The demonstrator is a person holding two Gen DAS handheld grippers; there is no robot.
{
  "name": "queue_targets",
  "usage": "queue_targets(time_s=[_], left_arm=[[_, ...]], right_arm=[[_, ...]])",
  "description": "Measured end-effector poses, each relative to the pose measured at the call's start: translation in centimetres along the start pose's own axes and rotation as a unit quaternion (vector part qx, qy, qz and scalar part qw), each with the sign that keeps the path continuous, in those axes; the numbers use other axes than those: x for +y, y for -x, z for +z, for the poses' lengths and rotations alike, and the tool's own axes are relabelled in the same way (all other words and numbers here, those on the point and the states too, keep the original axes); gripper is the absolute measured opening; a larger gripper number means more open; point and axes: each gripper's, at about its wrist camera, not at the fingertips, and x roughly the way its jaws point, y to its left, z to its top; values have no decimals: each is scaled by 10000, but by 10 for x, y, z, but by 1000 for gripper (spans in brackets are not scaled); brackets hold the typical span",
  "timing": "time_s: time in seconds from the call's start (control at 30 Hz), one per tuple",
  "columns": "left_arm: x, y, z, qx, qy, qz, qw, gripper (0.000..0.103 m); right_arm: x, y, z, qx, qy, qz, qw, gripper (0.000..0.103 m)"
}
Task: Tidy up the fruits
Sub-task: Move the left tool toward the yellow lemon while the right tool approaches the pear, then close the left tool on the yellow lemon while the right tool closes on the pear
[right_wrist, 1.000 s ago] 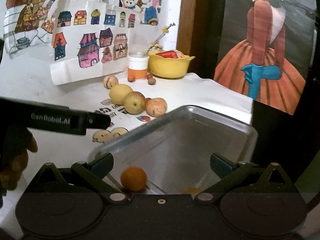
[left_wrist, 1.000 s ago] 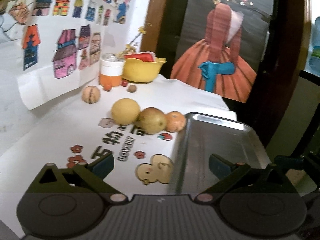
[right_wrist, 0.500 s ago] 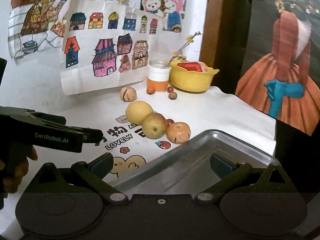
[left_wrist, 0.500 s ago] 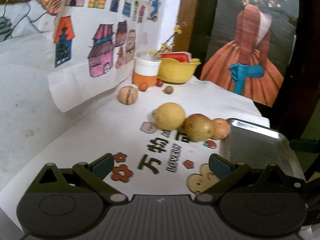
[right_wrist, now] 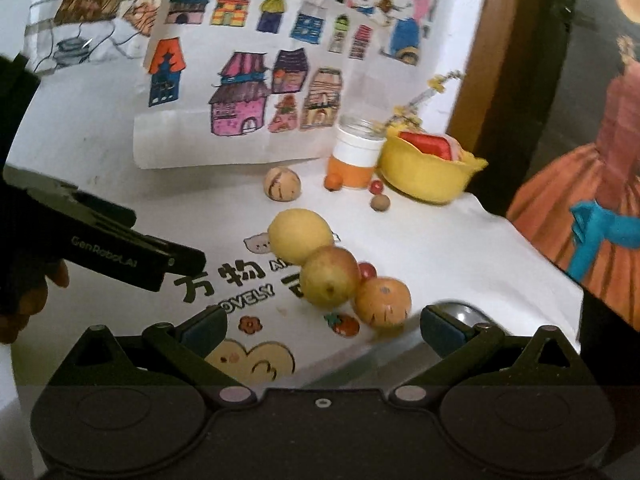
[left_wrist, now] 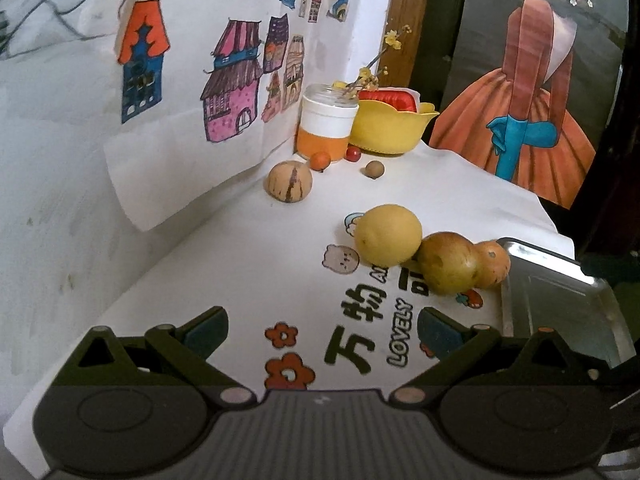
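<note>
Table, covered with a white printed cloth carrying cartoon figures and the word "LOVELY", fills both views. A paper sheet of coloured house drawings hangs on the wall behind it.

Shiny rectangular metal tray sits at the right edge of the table; only its near corner shows in the right wrist view.

Left gripper: black body, blue pads spread wide apart, nothing between them, hovering above the printed cloth. In the right wrist view it enters from the left, held by a hand.

Right gripper: blue pads likewise wide apart and empty, poised over the cloth and the tray corner.

Yellow plastic bowl with a red object inside stands at the back of the table, a white-and-orange jar touching its left side, with a sprig of small yellow flowers.

Fruits lie in a touching diagonal row just beside the tray: round yellow fruit, then yellow-green blotched pear-like fruit, then small orange fruit, which lies against the tray rim. None visible inside the tray.

Tan striped round fruit sits apart, nearer the wall. Three small items lie in front of the jar and bowl: tiny orange ball, tiny red berry, small brown nut-like ball.
</note>
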Motion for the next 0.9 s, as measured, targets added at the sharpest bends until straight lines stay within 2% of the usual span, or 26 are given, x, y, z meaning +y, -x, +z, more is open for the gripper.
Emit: queue_targets(time_s=[0.2, 0.53, 0.83, 0.9], left_arm=[[-2, -10, 15, -53, -60, -22, 10000, 103], [-8, -39, 30, -63, -222, -214, 9995, 103], [-12, -63, 39, 15, -136, -471, 9988, 102], [-13, -68, 41, 11, -80, -466, 9989, 102]], right_arm=[[-3, -26, 8, 134, 15, 121, 9998, 102], [1, -53, 14, 222, 546, 85, 9982, 101], [1, -72, 19, 157, 605, -173, 9979, 87], [2, -75, 19, 175, 609, -181, 9978, 82]])
